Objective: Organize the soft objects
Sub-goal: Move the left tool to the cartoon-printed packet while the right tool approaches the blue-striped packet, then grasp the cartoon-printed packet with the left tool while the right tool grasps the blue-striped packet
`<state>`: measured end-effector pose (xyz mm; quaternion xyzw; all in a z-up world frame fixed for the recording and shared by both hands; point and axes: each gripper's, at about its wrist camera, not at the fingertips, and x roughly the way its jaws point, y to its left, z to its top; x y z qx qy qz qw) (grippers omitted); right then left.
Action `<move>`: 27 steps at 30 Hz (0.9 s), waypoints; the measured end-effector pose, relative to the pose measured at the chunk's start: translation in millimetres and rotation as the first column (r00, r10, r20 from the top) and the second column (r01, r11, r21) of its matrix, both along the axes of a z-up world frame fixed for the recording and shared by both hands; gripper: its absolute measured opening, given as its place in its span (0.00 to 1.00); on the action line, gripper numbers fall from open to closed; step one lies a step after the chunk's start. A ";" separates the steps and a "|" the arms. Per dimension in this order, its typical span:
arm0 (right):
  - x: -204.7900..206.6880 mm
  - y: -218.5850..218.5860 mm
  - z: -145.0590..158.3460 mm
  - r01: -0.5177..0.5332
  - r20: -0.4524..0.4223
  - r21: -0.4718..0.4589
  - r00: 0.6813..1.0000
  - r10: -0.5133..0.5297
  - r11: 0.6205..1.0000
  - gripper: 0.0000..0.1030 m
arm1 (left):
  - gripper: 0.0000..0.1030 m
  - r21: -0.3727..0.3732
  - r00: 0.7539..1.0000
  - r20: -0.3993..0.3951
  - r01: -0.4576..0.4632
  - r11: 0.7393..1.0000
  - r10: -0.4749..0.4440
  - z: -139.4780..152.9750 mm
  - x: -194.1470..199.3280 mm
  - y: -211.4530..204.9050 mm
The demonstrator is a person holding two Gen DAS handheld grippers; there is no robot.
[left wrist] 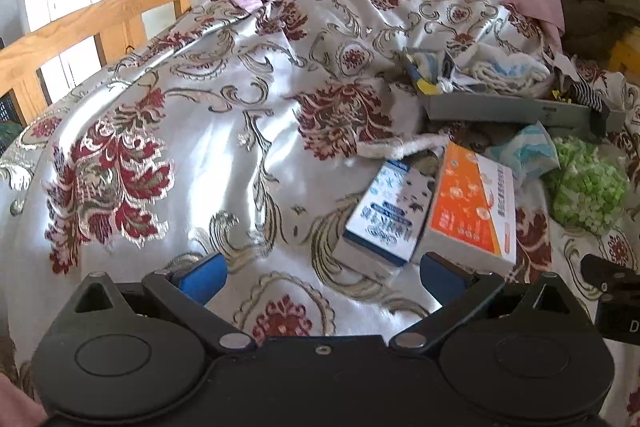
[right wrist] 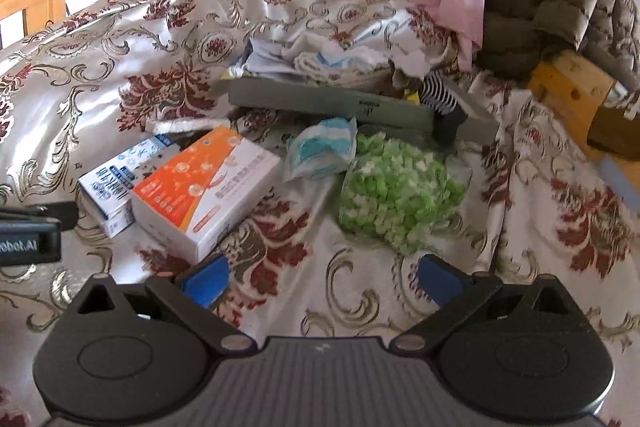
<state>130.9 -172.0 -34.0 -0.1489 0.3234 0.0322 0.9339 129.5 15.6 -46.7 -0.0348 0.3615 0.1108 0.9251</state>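
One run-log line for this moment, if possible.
left gripper open, empty | right gripper open, empty | green bag, boxes on bedspread

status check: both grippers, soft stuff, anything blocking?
Left gripper open, empty. Right gripper open, empty, facing bag of green pieces. Grey tray already holds cloths. Orange box and blue box sit left of bag.
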 end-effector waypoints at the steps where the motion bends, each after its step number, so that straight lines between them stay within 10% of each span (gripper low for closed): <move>1: 1.4 0.0 0.7 0.001 0.018 -0.009 1.000 -0.001 1.000 1.00 | 0.99 -0.001 1.000 0.002 -0.002 1.000 0.002 0.9 2.8 0.9; 12: 30.0 1.5 6.0 -0.048 0.187 -0.030 0.981 0.053 0.998 1.00 | 0.99 0.012 0.998 0.039 0.058 0.998 -0.058 13.3 48.2 10.5; 27: 81.9 -4.4 -14.1 -0.083 0.174 0.032 0.982 0.076 0.996 1.00 | 0.99 -0.205 0.951 0.066 0.310 0.928 -0.303 -10.9 140.0 40.8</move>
